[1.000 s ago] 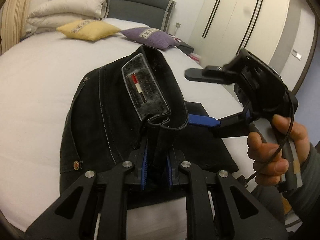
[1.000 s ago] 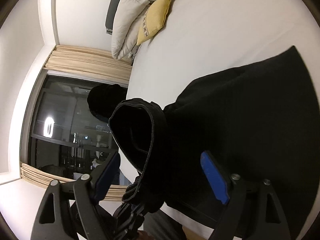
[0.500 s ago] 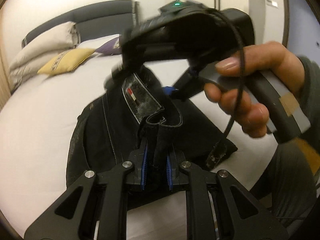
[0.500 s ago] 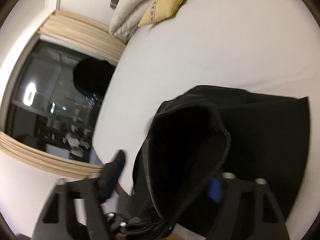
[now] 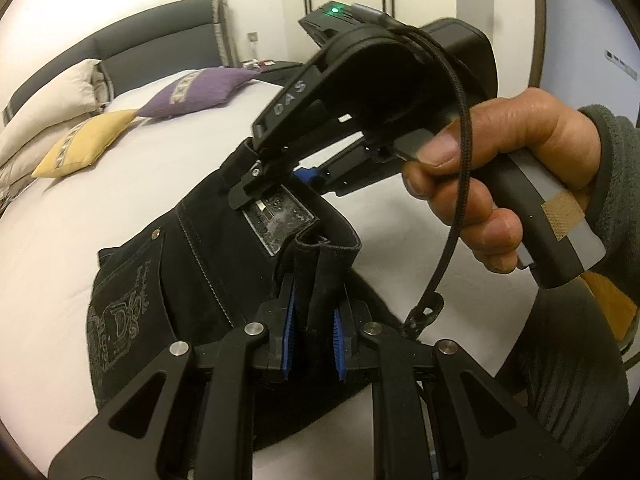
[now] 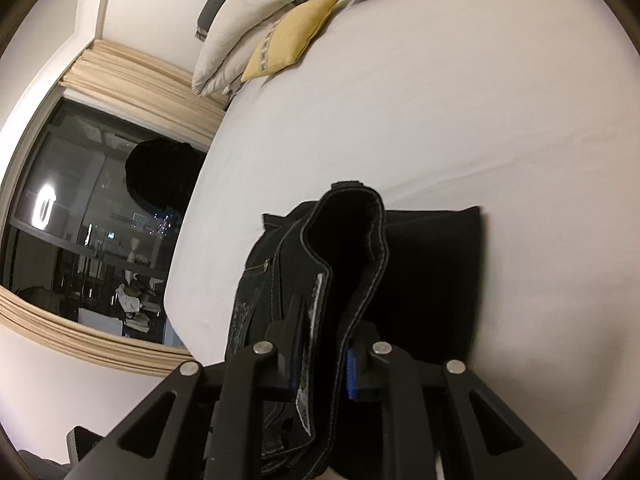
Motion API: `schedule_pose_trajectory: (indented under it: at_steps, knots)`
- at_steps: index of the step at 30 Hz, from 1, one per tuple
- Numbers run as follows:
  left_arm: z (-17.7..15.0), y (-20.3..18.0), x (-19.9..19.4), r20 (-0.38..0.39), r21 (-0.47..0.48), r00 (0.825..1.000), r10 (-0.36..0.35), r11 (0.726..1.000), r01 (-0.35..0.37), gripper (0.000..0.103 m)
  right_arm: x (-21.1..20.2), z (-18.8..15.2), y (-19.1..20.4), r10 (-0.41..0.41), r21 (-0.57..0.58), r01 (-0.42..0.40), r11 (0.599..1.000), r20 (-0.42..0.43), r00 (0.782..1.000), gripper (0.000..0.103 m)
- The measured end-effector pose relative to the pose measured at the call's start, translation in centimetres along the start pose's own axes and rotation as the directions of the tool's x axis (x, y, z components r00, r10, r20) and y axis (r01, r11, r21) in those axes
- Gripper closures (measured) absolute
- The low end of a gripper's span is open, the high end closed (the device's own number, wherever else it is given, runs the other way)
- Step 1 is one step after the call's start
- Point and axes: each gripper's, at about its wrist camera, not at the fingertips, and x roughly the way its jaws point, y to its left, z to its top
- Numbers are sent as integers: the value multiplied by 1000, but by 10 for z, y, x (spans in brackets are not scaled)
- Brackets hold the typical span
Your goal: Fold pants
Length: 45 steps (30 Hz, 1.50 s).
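Both claws angled downward, pinching pants (image 5: pixel 224 264) waistband.

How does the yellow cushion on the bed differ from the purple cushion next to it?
The yellow fabric cushion sits nearer the folded cream duvet, while the purple fabric cushion lies further along the headboard side, towards the bedside stand. The yellow one looks slightly smaller and flatter; the purple one looks puffier. Both lie on the white bed sheet, each with a patterned band across its middle.
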Motion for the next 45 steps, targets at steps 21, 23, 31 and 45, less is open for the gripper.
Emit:
schedule_pose_trajectory:
  at_steps: [21,23,31,45]
  knots:
    - [1,112,-9,36,-204,997,-66,976,72,36,-2,-10,-61,-30,172,22,985,41,999,63]
    - [-1,137,-4,18,-255,1000,-13,967,18,36,-18,-10,-57,-122,185,106,977,79,989,51]
    - [-46,179,39,-76,-385,997,-1,923,-29,36,-42,-19,17,160,46,-172,984,193,968,51]
    - [-65,161,71,-123,-330,989,79,937,-116,36,-33,-78,-59,50,186,-86,979,191,980,73]
